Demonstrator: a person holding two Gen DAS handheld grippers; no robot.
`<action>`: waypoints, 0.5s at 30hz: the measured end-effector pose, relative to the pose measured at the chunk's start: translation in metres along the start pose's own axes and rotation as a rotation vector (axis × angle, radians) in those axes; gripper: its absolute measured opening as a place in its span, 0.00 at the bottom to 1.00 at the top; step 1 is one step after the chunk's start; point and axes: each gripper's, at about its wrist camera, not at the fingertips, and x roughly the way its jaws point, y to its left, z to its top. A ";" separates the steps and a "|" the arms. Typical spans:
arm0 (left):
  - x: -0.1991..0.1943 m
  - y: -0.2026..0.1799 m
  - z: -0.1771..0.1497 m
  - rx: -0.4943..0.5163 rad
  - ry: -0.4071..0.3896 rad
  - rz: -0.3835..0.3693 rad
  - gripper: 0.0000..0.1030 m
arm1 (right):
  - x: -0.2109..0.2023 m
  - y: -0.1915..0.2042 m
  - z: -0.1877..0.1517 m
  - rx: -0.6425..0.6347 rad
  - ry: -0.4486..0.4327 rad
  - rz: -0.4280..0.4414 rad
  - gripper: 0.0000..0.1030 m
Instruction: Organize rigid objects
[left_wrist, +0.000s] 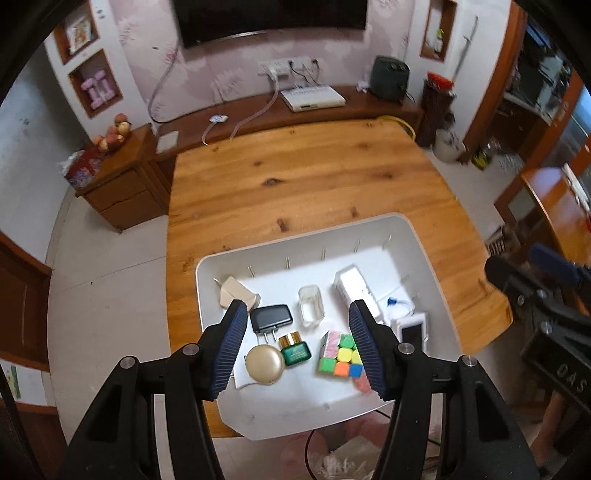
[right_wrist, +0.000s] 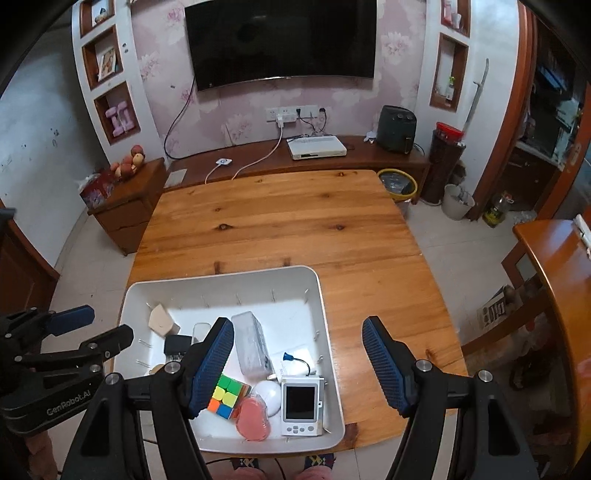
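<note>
A white tray (left_wrist: 424, 254) sits on the near part of a wooden table (left_wrist: 295, 177). In it lie a colour cube (left_wrist: 338, 355), a black charger (left_wrist: 270, 316), a round gold compact (left_wrist: 265, 364), a green jar (left_wrist: 295, 350), a clear box (left_wrist: 311, 307) and a white box (left_wrist: 352, 286). My left gripper (left_wrist: 297, 315) hovers open and empty above these. In the right wrist view the tray (right_wrist: 325, 317) also holds a white handheld device (right_wrist: 300, 404), a pink soap-like piece (right_wrist: 254, 417) and the cube (right_wrist: 225, 397). My right gripper (right_wrist: 297, 332) is open and empty above the tray's right rim.
A low wooden cabinet (right_wrist: 295, 162) with a white set-top box (right_wrist: 317, 147) runs along the far wall under a TV (right_wrist: 280, 40). A drawer unit (right_wrist: 122, 206) stands left of the table, a yellow-rimmed bin (right_wrist: 397, 182) at its far right corner, another wooden table (right_wrist: 554, 280) at right.
</note>
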 end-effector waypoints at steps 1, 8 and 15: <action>-0.004 -0.001 0.001 -0.015 -0.005 0.002 0.60 | -0.003 -0.001 0.002 0.010 0.001 0.022 0.71; -0.022 -0.008 0.001 -0.058 -0.039 0.034 0.60 | -0.032 0.002 0.013 -0.007 -0.045 0.063 0.71; -0.033 -0.005 0.002 -0.083 -0.066 0.037 0.60 | -0.050 0.011 0.018 -0.046 -0.093 0.065 0.71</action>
